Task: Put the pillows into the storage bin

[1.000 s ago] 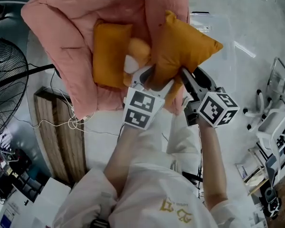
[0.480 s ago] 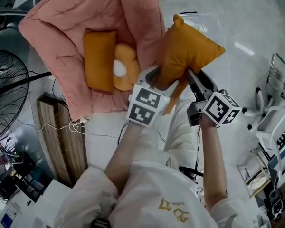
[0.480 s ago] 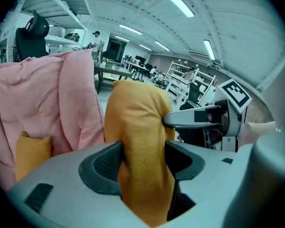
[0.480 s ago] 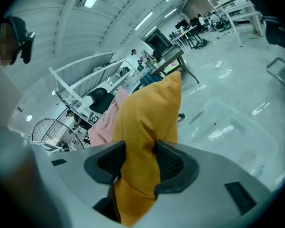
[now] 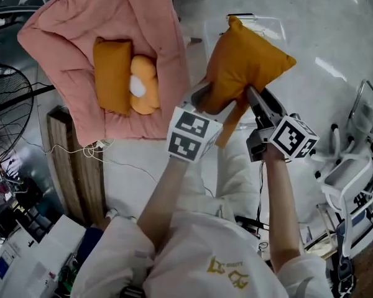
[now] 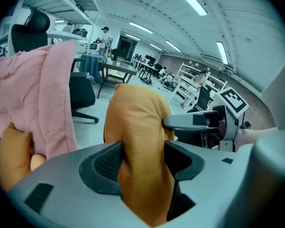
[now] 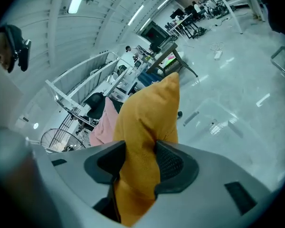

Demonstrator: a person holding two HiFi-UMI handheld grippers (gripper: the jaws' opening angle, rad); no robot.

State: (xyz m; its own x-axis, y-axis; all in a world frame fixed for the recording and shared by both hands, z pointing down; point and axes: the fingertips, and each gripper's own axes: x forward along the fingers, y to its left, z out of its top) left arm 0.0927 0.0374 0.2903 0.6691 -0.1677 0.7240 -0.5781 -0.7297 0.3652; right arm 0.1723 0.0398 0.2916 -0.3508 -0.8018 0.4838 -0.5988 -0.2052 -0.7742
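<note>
- The left gripper (image 5: 202,97) had its jaws partly closed on the lower edge of the orange pillow (image 5: 248,58). Both ribbed pads pressed into the cloth.
- The right gripper (image 5: 255,99) had its jaws clamped at a similar width on the same edge, just beside the left jaws.
- The double grip was judged to share the load of a soft, bulky item and to stop it from folding or swinging.
- The pillow stood up and away from both sets of jaws, clear of the floor, with one corner pointing outward.
- The clear storage bin (image 5: 270,22) lay on the floor beyond the jaws, partly hidden by the pillow. The pillow appeared to be held near it, ready to be lowered in.
- The pillow was mustard orange, square and plump, with pointed corners. Its finely textured cover was creased where the pads pinched it.
- A second orange pillow (image 5: 112,73) lay well off to the left of the left jaws, on a pink quilt (image 5: 62,30). It was not yet in the bin.
</note>
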